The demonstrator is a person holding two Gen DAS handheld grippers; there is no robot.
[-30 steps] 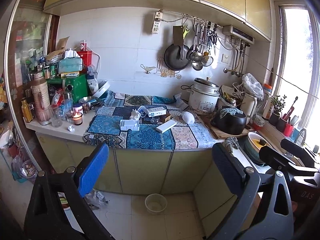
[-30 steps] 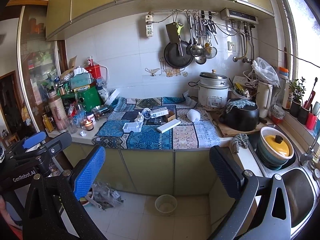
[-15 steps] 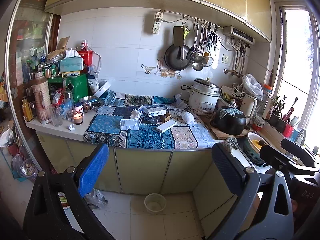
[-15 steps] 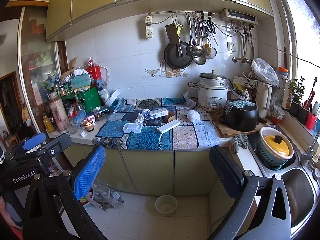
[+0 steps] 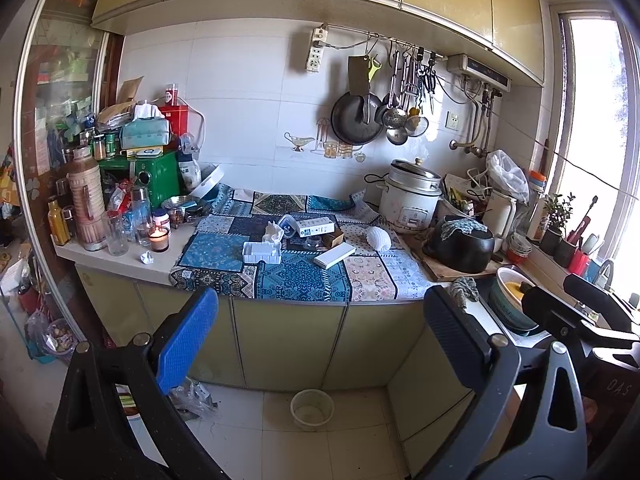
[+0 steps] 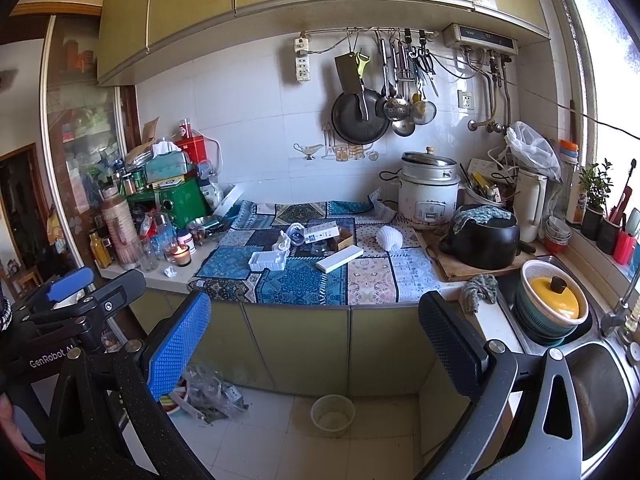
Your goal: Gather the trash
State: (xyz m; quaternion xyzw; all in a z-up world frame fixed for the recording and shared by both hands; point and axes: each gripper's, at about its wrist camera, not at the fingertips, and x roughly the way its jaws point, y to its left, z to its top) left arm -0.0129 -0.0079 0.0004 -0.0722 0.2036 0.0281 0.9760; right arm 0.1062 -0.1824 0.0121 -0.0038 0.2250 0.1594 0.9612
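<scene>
Both grippers hang in front of the kitchen counter (image 5: 120,270), well short of it, and neither holds anything: the left gripper (image 5: 320,344) has its jaws spread wide, and the right gripper (image 6: 316,344) is equally wide apart. The trash lies on the patterned cloth (image 5: 304,276) that covers the middle of the counter: a white plastic tray (image 5: 262,253) near the front edge, a flat white box (image 5: 334,256) just right of it, a crumpled white wad (image 5: 379,237) toward the rice cooker (image 5: 410,196), and a printed carton (image 5: 316,227) behind. A small paper ball (image 5: 146,257) sits on bare counter at the left front edge, beside a lit candle (image 5: 159,237). A small bin (image 6: 333,415) stands on the floor below.
</scene>
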